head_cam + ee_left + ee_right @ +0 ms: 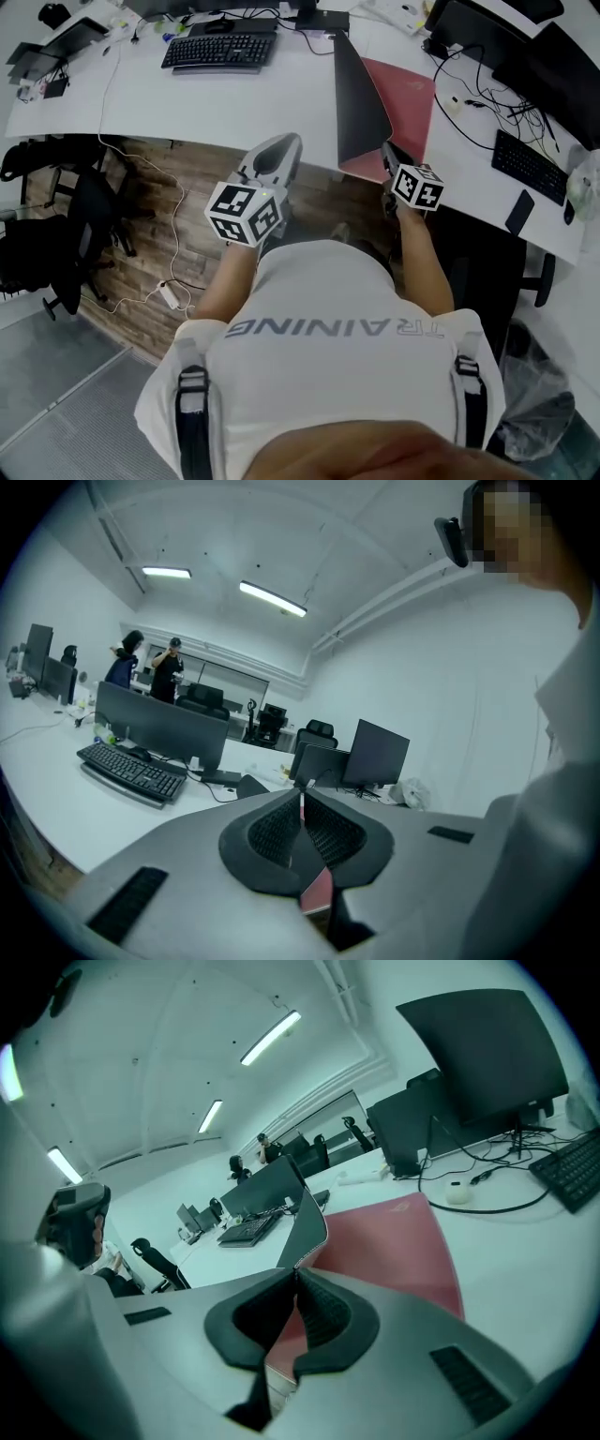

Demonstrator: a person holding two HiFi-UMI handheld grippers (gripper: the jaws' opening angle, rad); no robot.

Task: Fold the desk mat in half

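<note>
An open office with ceiling strip lights and rows of dark monitors surrounds a long white desk (234,103), where a keyboard (220,49) lies at the back. To the right of it lies the desk mat (408,103), with its red half flat and its dark-backed half standing nearly upright. The right gripper (296,1288) is closed on the mat's raised edge. The left gripper (302,803) also has its jaws together, with a thin red-faced strip pinched between them, apparently the same mat. To fold well, both should probably travel level and together across the flat half, lowering only once the corners meet, so the crease runs straight. The person's shirt (337,356) reads "TRAINING". A small mark on the mat's far corner (408,1206) is too small to read.
</note>
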